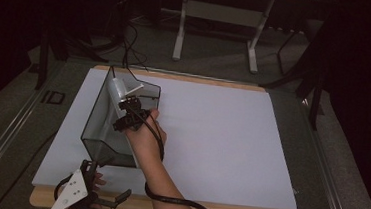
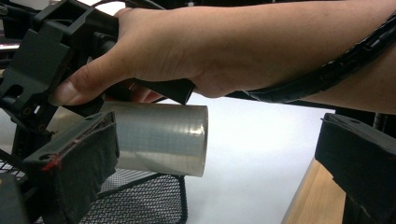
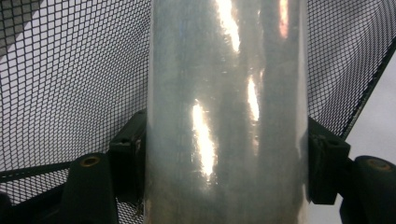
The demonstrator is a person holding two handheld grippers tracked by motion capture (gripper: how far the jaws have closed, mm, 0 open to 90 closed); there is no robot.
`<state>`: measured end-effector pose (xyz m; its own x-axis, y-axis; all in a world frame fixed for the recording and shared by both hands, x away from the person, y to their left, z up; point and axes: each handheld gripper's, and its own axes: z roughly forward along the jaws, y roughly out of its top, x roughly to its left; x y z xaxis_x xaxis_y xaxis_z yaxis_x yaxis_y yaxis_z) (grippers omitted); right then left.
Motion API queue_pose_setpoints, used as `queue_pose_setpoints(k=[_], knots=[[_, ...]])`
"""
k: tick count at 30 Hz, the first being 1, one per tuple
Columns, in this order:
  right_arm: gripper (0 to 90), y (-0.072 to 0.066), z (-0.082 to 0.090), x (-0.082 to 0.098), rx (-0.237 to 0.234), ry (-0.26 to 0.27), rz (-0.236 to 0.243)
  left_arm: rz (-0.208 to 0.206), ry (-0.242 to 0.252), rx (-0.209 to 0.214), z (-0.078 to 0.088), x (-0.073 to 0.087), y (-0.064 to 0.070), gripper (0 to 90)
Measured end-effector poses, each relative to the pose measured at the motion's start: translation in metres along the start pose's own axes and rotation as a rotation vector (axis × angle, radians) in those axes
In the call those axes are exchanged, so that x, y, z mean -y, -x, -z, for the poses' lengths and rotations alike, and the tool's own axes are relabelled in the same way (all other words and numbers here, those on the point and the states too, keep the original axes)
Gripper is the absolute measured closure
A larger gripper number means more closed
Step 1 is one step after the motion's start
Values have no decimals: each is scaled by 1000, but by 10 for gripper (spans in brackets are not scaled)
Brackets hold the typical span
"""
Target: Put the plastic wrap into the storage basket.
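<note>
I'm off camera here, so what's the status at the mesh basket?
Right gripper shut on shiny roll, over black mesh basket. Left gripper open at the table's near edge. Nothing blocking.

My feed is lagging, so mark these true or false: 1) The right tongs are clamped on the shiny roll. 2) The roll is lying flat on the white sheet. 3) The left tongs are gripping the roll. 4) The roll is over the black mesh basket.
1) True: the right tongs are shut on the shiny roll, jaws on both sides.
2) False: the roll is held up in the air, above the white sheet.
3) False: the left tongs stand open near the table's front edge, holding nothing.
4) True: the black mesh basket lies under and behind it.
</note>
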<state>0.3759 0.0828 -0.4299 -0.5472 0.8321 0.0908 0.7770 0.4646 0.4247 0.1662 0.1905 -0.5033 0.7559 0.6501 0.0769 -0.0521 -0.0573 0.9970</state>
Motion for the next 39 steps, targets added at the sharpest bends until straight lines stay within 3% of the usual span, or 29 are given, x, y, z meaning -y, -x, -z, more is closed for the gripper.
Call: queue_pose_setpoints(k=[6,23,25,27,30,32,37,39], knots=[[313,4,-7,-5,-7,-75,2,-1,-1,6,0,0,0,0],[305,11,-14,-12,-9,-145,-17,3,6,12,1,0,0,0],[303,11,-12,-13,-2,-132,-13,3,4,16,1,0,0,0],[284,11,-7,-12,-6,-73,-16,2,4,15,1,0,0,0],[305,11,-8,-11,19,-78,14,2,2,16,1,0,0,0],[305,13,-7,-10,10,-67,5,0,1,15,0,0,0,0],[305,16,-7,-7,27,-48,51,2,0,17,0,0,0,0],[294,20,-7,-5,19,-31,38,2,0,17,0,0,0,0]])
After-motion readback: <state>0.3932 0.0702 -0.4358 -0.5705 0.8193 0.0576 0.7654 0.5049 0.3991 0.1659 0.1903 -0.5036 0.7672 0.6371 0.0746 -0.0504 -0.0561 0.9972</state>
